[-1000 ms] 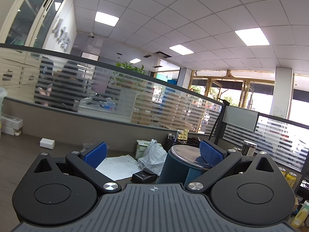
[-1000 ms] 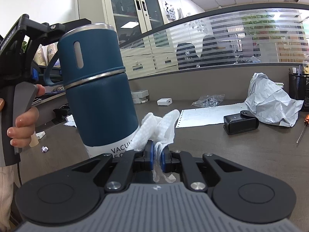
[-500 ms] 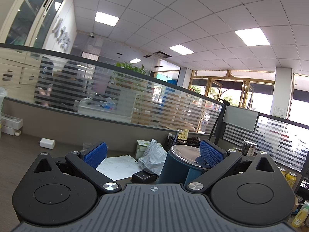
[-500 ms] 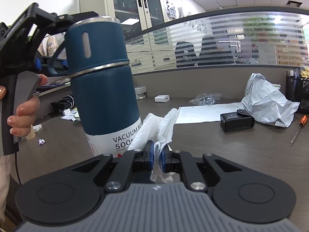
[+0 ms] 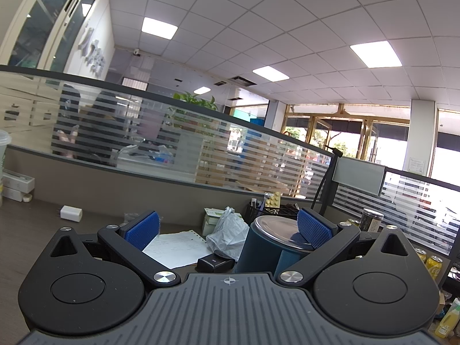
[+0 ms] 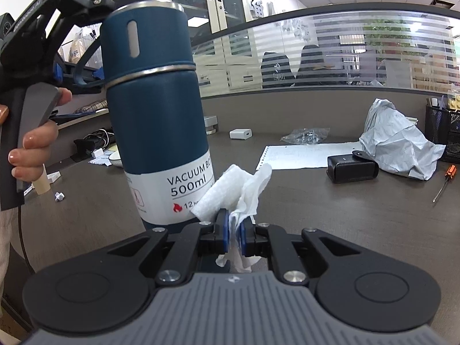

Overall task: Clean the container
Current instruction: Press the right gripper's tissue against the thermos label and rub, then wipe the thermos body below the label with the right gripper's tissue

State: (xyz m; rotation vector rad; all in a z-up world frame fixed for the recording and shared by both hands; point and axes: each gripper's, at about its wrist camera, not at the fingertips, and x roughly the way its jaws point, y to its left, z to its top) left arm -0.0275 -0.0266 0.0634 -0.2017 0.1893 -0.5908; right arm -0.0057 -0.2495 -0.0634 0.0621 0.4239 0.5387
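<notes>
A dark blue vacuum bottle (image 6: 155, 109) with a steel band and a white "500ml" label stands on the brown desk (image 6: 359, 215). My right gripper (image 6: 234, 231) is shut on a white tissue (image 6: 238, 192), whose folded end touches the bottle's lower label. My left gripper (image 5: 227, 227) is open; its jaws stand wide apart, with the bottle's steel lid (image 5: 276, 233) against the right pad (image 5: 313, 228). In the right wrist view the left gripper (image 6: 72, 69) is level with the bottle's cap and handle loop, held by a hand.
On the desk lie a black case (image 6: 352, 168), a crumpled grey bag (image 6: 399, 149), a printed sheet (image 6: 302, 156), a white adapter (image 6: 241, 133), an orange screwdriver (image 6: 444, 181) and a mesh pen holder (image 6: 442, 128). A glass partition runs behind.
The right gripper with the tissue has dropped and moved along the bottle towards its lower label. The left gripper has not moved.
</notes>
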